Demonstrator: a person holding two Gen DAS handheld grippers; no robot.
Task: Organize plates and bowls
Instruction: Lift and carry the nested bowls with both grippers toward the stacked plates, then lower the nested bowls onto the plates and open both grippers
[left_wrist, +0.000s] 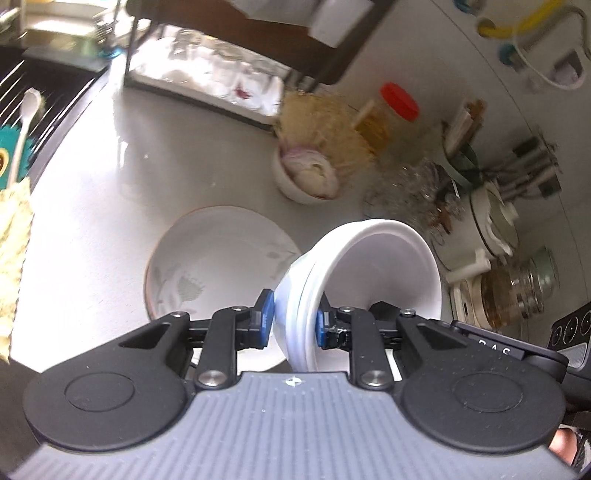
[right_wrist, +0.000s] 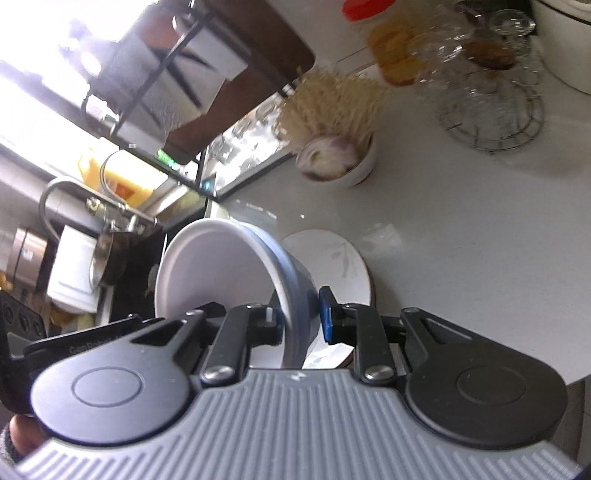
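Two grippers, one bowl stack each. Left gripper (left_wrist: 291, 326): blue pads pinching the wall of a stack of white bowls (left_wrist: 369, 273), one pad outside, one inside the rim. At least three nested rims show at the near edge; exact count unclear. The stack is tilted on its side, mouth facing right and up, held clear of the counter.

Right gripper (right_wrist: 301, 321): jaws nearly closed, pinching the wall of a second bowl (right_wrist: 229, 273), white inside, blue-grey outside. The blue pad (right_wrist: 327, 317) presses the outside; the inner finger sits inside the rim. This bowl is also tilted, mouth facing left. Whether it is a single bowl or nested, cannot tell.

One flat plate with a grey leaf print (left_wrist: 218, 258) lies on the white counter (left_wrist: 110, 177), behind and below both grippers; in the right wrist view the same plate (right_wrist: 332, 266) is just right of the held bowl and partly hidden by it. Neither held bowl touches it as far as can be seen.

Other items, counted:
- one small white bowl of sliced onion (left_wrist: 306, 173), farther back on the counter
- one bundle of pale noodles (left_wrist: 325, 122) just behind it
- one jar with a red lid (left_wrist: 395, 107)
- one dark rack with a tray of glasses (left_wrist: 221, 74), back left
- one wire trivet (right_wrist: 491, 110) with glassware, blurred
- one faucet (right_wrist: 62, 199) over the sink at left.

A fingertip (right_wrist: 22, 435) shows at the lower left edge.
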